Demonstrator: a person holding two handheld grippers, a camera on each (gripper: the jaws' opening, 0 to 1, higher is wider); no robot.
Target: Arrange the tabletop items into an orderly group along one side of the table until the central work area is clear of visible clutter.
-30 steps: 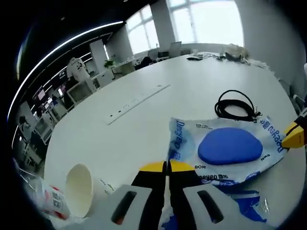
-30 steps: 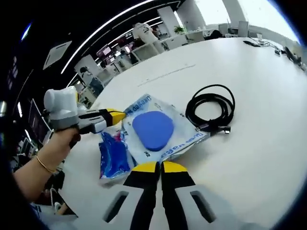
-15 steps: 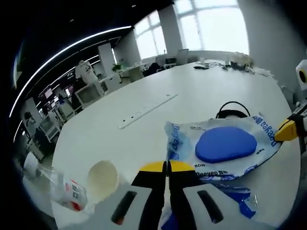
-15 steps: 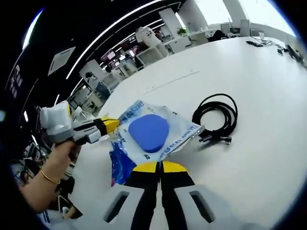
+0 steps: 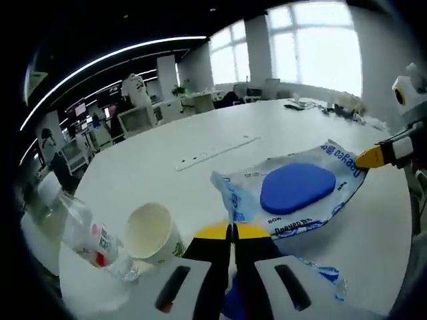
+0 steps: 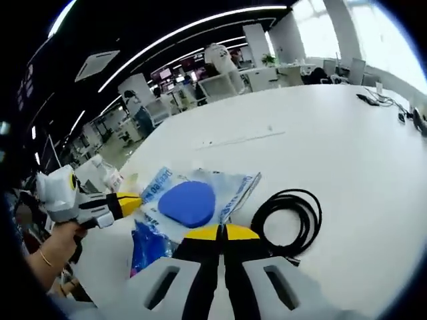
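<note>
Clear packet [image 5: 287, 193] with blue pad is pinched at opposite edges by left gripper [image 5: 233, 230] and right gripper [image 5: 369, 158], both closed, lifted over table [image 5: 160, 153]. Judged light, floppy, slippery; edges grip best.

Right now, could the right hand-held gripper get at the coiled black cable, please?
Probably yes: the coiled black cable lies bare on the white table just beside the right hand-held gripper, but its jaws look shut on the blue-print bag.
</note>
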